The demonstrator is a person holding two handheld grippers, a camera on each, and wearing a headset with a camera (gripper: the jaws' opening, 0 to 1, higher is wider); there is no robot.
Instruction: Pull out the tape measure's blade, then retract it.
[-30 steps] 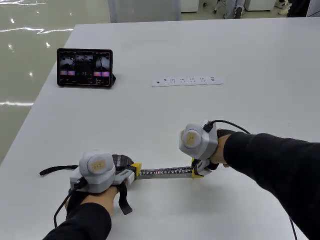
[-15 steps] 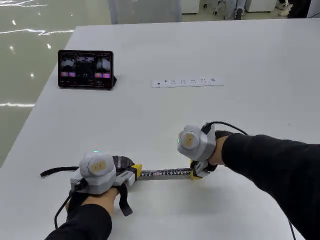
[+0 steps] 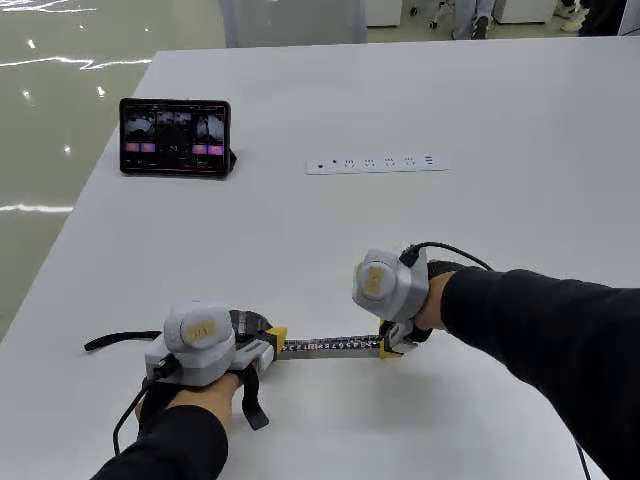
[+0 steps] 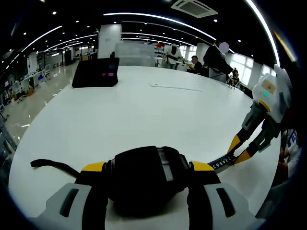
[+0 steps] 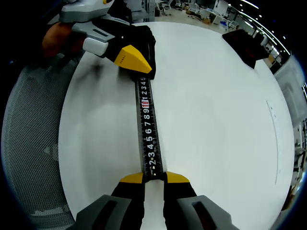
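The right gripper (image 5: 153,178), pinched on the tip of the numbered steel blade (image 5: 147,124), is drifting back toward the black rubber-cased tape measure (image 4: 144,184) that the left gripper (image 4: 147,166) is clamping near the near-left corner of the white tabletop (image 3: 420,100) — the exposed blade is shortening, so retraction looks under way.

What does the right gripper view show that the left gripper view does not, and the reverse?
Right gripper view: the blade along its whole drawn length, numbered past ten. Left gripper view: a black strap on the table, and people beyond it. Both: the left gripper holding the case, the right gripper pinching the blade's tip, the tablet.
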